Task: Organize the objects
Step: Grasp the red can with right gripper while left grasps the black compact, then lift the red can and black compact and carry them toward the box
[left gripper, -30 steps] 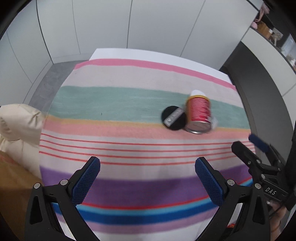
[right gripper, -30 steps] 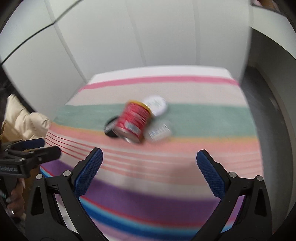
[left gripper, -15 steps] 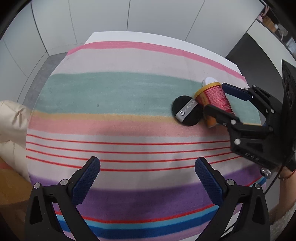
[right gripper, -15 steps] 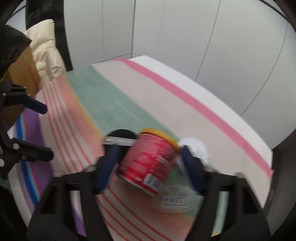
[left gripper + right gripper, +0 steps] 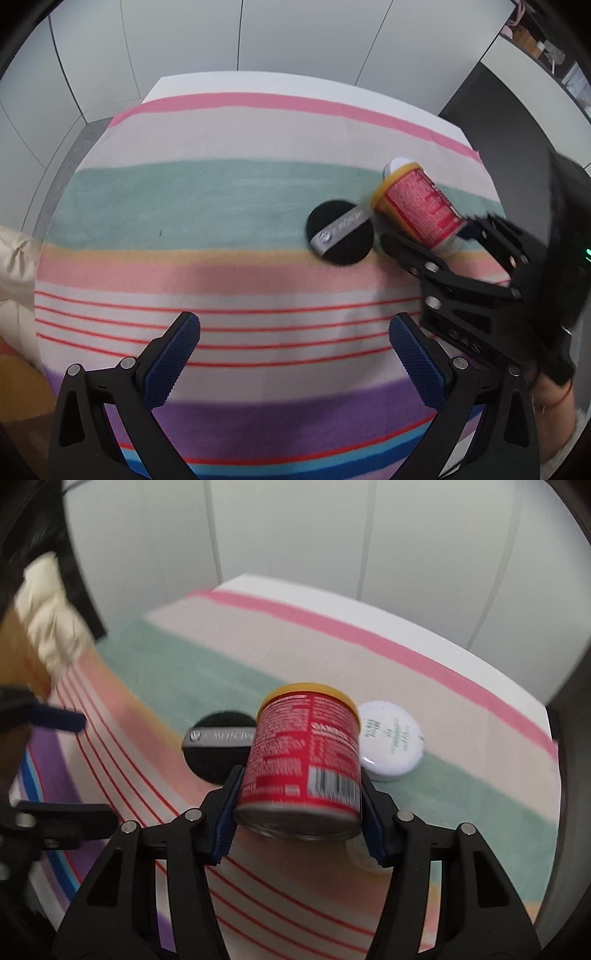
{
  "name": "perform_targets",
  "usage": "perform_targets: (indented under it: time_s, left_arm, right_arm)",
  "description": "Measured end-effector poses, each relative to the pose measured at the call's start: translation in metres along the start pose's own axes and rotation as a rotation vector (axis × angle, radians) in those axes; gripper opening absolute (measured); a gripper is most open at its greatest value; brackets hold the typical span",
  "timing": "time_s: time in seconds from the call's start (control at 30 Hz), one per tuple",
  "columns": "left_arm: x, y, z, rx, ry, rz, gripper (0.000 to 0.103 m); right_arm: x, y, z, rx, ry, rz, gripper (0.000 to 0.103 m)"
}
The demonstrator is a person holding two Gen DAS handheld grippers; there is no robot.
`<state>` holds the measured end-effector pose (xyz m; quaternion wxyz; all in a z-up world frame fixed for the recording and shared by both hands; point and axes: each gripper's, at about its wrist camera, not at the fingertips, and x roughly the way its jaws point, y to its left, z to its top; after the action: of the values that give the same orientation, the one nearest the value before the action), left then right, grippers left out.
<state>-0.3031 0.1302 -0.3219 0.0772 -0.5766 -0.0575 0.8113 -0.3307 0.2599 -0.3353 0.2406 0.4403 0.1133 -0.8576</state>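
Note:
A red can with a yellow lid (image 5: 306,753) lies on its side between the fingers of my right gripper (image 5: 301,812), which is shut on it near its base. It also shows in the left wrist view (image 5: 417,206), with the right gripper (image 5: 428,240) around it. A black round powder puff (image 5: 340,232) with a grey band lies just left of the can. A white round jar (image 5: 391,746) lies behind the can. My left gripper (image 5: 291,354) is open and empty over the red-lined stripes near the table's front.
The table carries a striped cloth (image 5: 184,206). A cream padded garment (image 5: 14,266) lies at the left edge. White wall panels stand behind the table, and a dark cabinet (image 5: 517,122) stands at the right.
My right gripper has moved in from the right and closed on the red can. The left gripper has stayed open and shifted little.

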Motion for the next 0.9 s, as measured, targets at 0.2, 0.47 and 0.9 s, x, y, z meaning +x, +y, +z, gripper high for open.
perform_targets:
  time_s: [0.2, 0.47, 0.9]
  left_arm:
    - [0.027, -0.019, 0.02, 0.024, -0.037, 0.046, 0.102]
    - [0.056, -0.049, 0.031, 0.113, -0.102, 0.155, 0.064]
    - [0.012, -0.058, 0.03, 0.118, -0.149, 0.154, 0.046]
  right_arm:
    - [-0.04, -0.017, -0.016, 0.162, -0.062, -0.101, 0.057]
    - [-0.068, -0.045, -0.046, 0.286, -0.059, -0.111, 0.057]
    - [-0.084, -0.051, -0.05, 0.311, -0.056, -0.126, 0.057]
